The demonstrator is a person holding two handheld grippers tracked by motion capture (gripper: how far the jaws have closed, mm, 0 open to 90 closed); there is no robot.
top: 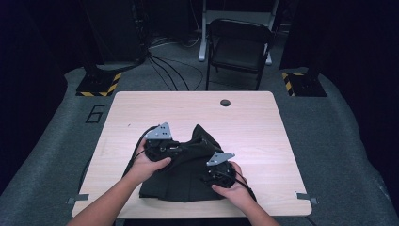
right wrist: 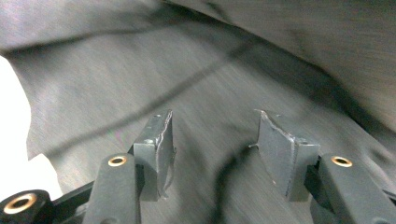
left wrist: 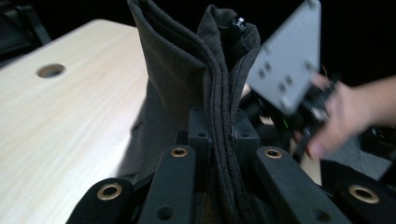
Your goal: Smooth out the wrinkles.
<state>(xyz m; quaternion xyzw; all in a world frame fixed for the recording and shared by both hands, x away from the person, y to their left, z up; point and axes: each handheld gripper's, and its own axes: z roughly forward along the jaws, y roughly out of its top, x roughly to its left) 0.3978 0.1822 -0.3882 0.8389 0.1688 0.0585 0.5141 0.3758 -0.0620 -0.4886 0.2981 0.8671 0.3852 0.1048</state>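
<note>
Dark cloth [top: 188, 176] lies low in the middle of the high view, on the pale wood counter [top: 254, 127], near the front edge. Most of it lies flat, with its long side running left to right. One part is pulled up into a peak that points to the top of the frame, toward the far side of the counter.

In the left gripper view the left gripper [left wrist: 223, 135] has its jaws pressed tight on a thick fold of the cloth [left wrist: 187, 79]. The fold stands up straight between them, and its long side runs up the frame. In the high view the left gripper [top: 160, 143] sits at the left of the peak. The left hand [top: 148, 165] holds it from below, and the forearm comes in from the bottom left.

The right gripper [top: 219, 172] is on the right part of the cloth, held by the right hand [top: 233, 188]. In the right gripper view its jaws are spread apart. They point at the cloth [right wrist: 280, 56] and nothing is pinched between them. That picture is blurry.
</note>
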